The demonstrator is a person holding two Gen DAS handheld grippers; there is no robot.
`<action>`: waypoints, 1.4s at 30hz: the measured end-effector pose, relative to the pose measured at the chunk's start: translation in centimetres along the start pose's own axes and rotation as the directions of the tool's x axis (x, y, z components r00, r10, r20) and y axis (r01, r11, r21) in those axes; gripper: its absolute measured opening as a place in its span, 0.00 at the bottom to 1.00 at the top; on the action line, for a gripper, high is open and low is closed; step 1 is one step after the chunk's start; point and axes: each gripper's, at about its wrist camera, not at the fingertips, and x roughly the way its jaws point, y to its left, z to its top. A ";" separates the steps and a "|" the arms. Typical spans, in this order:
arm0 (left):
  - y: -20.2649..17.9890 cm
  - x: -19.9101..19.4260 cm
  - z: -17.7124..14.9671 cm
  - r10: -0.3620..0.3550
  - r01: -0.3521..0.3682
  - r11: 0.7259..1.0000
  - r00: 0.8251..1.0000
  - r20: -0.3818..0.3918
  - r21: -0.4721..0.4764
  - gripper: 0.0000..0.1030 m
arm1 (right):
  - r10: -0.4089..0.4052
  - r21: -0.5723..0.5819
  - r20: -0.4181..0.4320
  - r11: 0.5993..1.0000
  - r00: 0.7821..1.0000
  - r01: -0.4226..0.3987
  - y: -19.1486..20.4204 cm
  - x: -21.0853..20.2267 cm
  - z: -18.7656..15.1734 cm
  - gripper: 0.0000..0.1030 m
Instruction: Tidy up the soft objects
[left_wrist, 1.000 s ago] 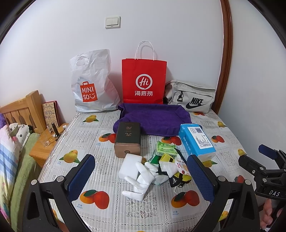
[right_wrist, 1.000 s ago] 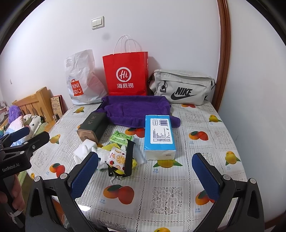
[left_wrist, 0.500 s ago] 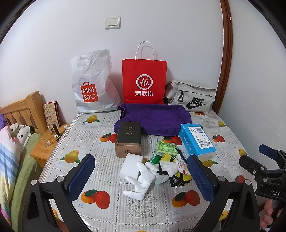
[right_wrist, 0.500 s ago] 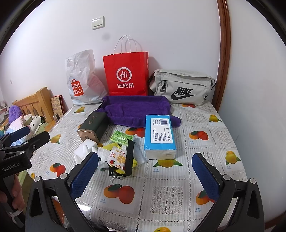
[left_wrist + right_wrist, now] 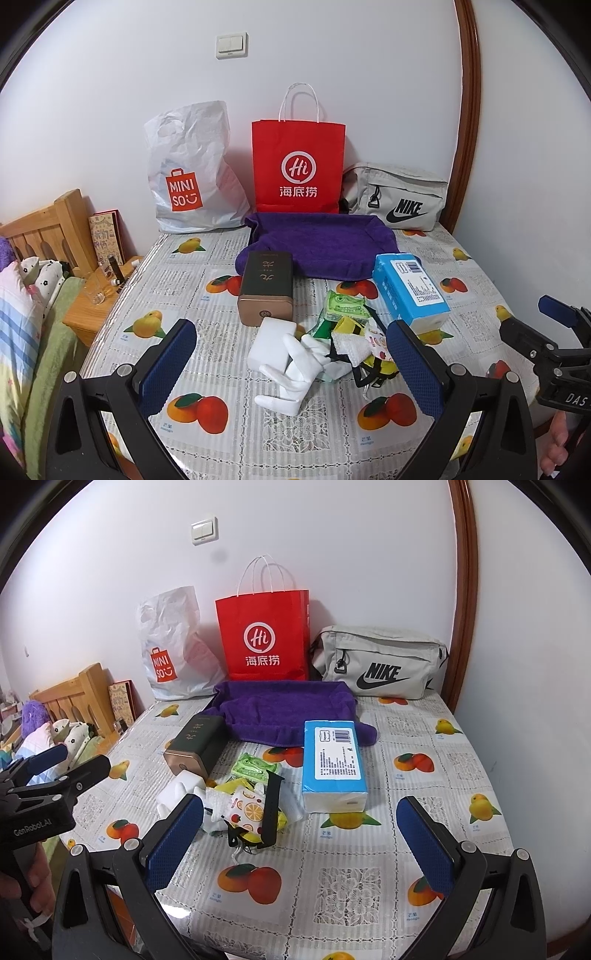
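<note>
My left hand-held gripper [image 5: 291,363] hangs above the near edge of the tabletop [image 5: 221,435], jaws spread wide, nothing between the blue pads, touching nothing. My right hand-held gripper [image 5: 300,840] is the same: wide open, empty, hovering over the fruit-print cloth. Right ahead, between the two, sits the heap of soft things: white socks [image 5: 291,365] sprawled at the front, a white folded block [image 5: 271,341] just behind them, a fruit-print pouch [image 5: 245,808] and yellow bits tangled with a black strap [image 5: 271,808]. A green wipes packet [image 5: 343,306] lies at the heap's far edge. Touching the white block from behind is a dark box with a copper end [image 5: 266,288], hard-sided, lying lengthwise. To the right of the heap, the blue tissue pack [image 5: 334,764] lies close beside it. Past those, the purple towel [image 5: 321,243] is spread flat, its front edge under the box's far end. Along the wall stand a white Miniso bag [image 5: 192,173], a red paper bag [image 5: 299,166] and a grey Nike bag [image 5: 395,199]. Off the left side, a wooden headboard [image 5: 48,225] and a nightstand [image 5: 94,314].
</note>
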 end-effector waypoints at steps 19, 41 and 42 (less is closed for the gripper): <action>3.2 10.4 -4.0 -0.004 0.003 1.000 0.985 -0.173 -0.006 1.00 | 0.027 0.014 -0.136 1.000 0.990 -0.025 -1.2 7.5 -2.6 0.99; 3.4 19.7 -4.7 -0.006 0.059 0.988 0.939 -0.344 0.144 1.00 | 0.058 0.013 -0.248 0.998 0.967 -0.056 -1.4 13.8 -4.0 0.98; 3.1 20.0 -4.8 -0.001 0.058 0.987 0.936 -0.351 0.152 1.00 | 0.064 0.013 -0.249 0.998 0.966 -0.063 -1.4 13.9 -4.0 0.98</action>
